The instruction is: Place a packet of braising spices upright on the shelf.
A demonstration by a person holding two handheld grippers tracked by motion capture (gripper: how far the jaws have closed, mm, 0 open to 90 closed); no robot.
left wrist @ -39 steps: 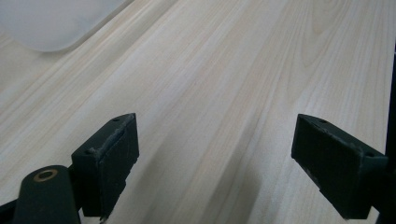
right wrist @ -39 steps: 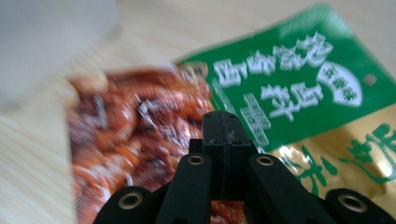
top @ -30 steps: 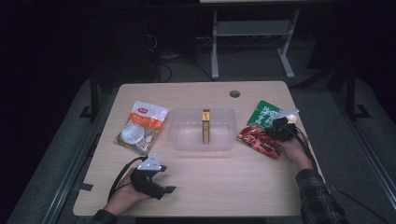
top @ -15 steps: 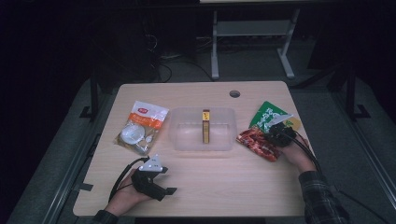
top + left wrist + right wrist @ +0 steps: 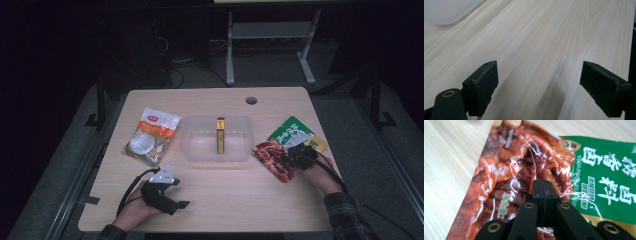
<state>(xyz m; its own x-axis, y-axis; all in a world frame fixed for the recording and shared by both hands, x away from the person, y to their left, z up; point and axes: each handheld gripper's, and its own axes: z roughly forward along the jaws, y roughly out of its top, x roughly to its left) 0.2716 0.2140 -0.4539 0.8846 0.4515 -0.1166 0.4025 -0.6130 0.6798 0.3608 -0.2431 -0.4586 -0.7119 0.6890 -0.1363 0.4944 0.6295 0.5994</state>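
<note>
A red snack packet (image 5: 270, 156) lies right of a clear tub (image 5: 200, 142) that has a narrow gold box (image 5: 220, 135) standing in it. My right gripper (image 5: 286, 158) reaches onto the packet from the right and is shut on the red packet (image 5: 506, 170). The black jaws are pressed together at the tip (image 5: 542, 185), and the film creases toward them. A green packet (image 5: 292, 131) lies just behind, and it borders the red one (image 5: 604, 177). Near the table's front left, my left gripper (image 5: 179, 203) rests open over bare wood (image 5: 540, 68).
A white and orange packet (image 5: 152, 134) lies left of the tub. The wooden table (image 5: 240, 195) has a round cable hole (image 5: 251, 100) at the back. A corner of the tub (image 5: 446, 11) shows far off in the left gripper view. Dark floor and a metal frame lie beyond.
My right gripper has come nearer the table's front, from over the green packet to the red one, and the red packet has shifted slightly with it. The left gripper has stayed put.
</note>
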